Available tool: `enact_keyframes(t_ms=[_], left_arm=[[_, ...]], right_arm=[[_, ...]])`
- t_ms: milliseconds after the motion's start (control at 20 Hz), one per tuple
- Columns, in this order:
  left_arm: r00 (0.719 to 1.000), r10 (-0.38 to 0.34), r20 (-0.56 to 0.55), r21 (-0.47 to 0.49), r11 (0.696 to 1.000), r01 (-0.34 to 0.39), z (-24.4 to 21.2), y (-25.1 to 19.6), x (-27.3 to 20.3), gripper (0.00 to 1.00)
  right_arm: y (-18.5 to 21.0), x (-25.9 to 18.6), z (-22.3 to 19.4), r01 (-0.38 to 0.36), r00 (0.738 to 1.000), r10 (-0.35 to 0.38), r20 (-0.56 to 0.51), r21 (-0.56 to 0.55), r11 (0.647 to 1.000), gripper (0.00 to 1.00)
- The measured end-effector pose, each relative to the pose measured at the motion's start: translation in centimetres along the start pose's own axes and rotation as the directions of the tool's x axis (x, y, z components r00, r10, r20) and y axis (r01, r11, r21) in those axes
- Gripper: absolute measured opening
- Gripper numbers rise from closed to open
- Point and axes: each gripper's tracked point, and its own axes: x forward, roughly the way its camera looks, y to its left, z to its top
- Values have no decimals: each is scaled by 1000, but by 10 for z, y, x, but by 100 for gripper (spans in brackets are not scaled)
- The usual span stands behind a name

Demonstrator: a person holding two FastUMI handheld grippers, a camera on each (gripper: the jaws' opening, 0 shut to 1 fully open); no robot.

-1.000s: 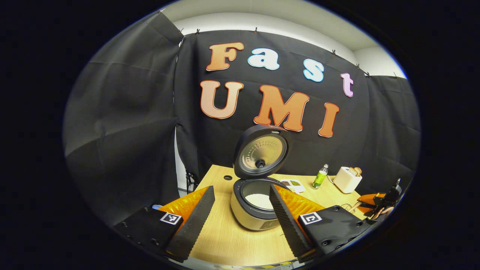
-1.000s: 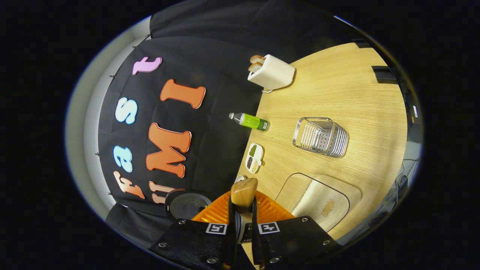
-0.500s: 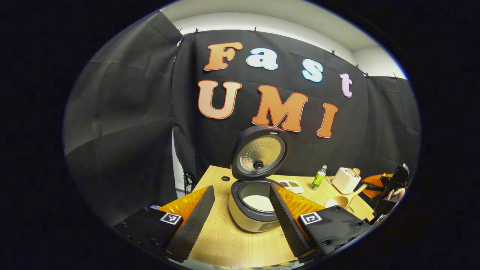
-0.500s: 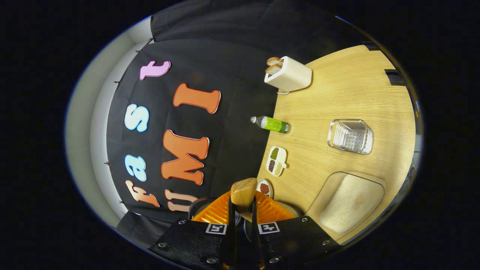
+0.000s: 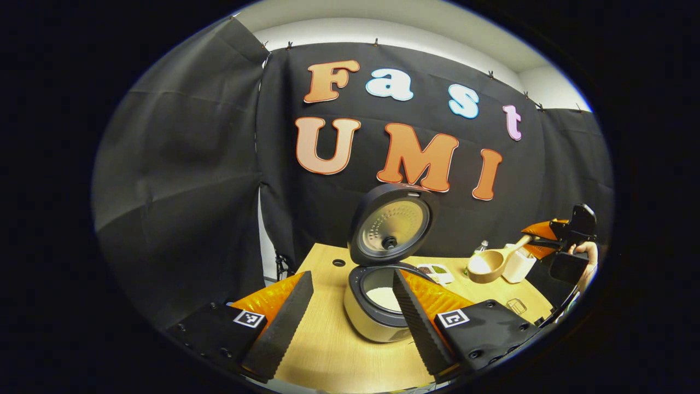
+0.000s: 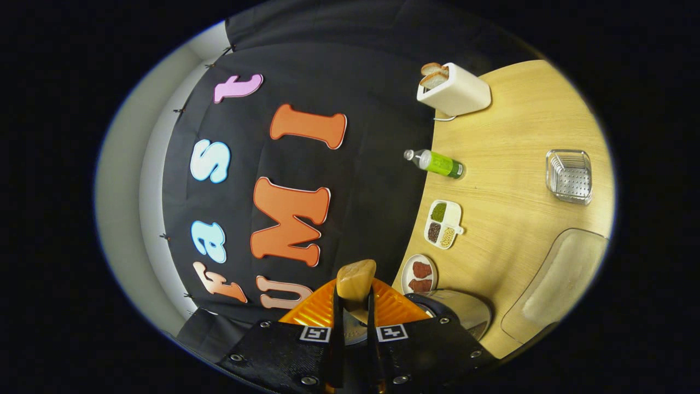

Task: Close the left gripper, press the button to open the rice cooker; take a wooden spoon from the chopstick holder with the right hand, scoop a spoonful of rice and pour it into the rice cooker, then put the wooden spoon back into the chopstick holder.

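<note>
The rice cooker [image 5: 377, 314] stands open on the wooden table, lid [image 5: 391, 224] raised, white rice in its pot. My left gripper [image 5: 350, 323] is open in front of it, one finger on each side, holding nothing. At the right, above the table, my right gripper [image 5: 566, 238] holds the wooden spoon [image 5: 489, 264] level, with rice in its bowl, to the right of the cooker and apart from it. In the right gripper view my right gripper [image 6: 354, 298] is shut on the spoon's handle [image 6: 355, 279]. The metal chopstick holder [image 6: 569, 175] stands on the table, and the rice tray [image 6: 563, 276] lies near it.
A white toaster [image 6: 454, 90] with bread, a green bottle [image 6: 435, 162], a three-part dish [image 6: 443, 223] and a small plate [image 6: 420, 273] line the table's back edge by the black cloth wall. The cooker's body [image 6: 456, 309] shows beside my right gripper. A person's hand [image 5: 585, 254] holds that gripper.
My right gripper has lifted the spoon with rice from the tray and carried it up and toward the cooker. The left gripper has stayed open and almost still.
</note>
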Motion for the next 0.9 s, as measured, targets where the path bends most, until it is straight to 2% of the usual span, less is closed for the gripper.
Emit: enact_keyframes(t_ms=[400, 900], left_arm=[[1000, 12, -10, -33, 999, -13, 2, 16, 18, 97], [999, 37, -12, -24, 999, -38, 0, 28, 23, 98]], right_arm=[[26, 50, -18, -5, 1000, 7, 12, -104, 995, 16], [32, 73, -49, 11, 1000, -13, -6, -263, 965, 16]])
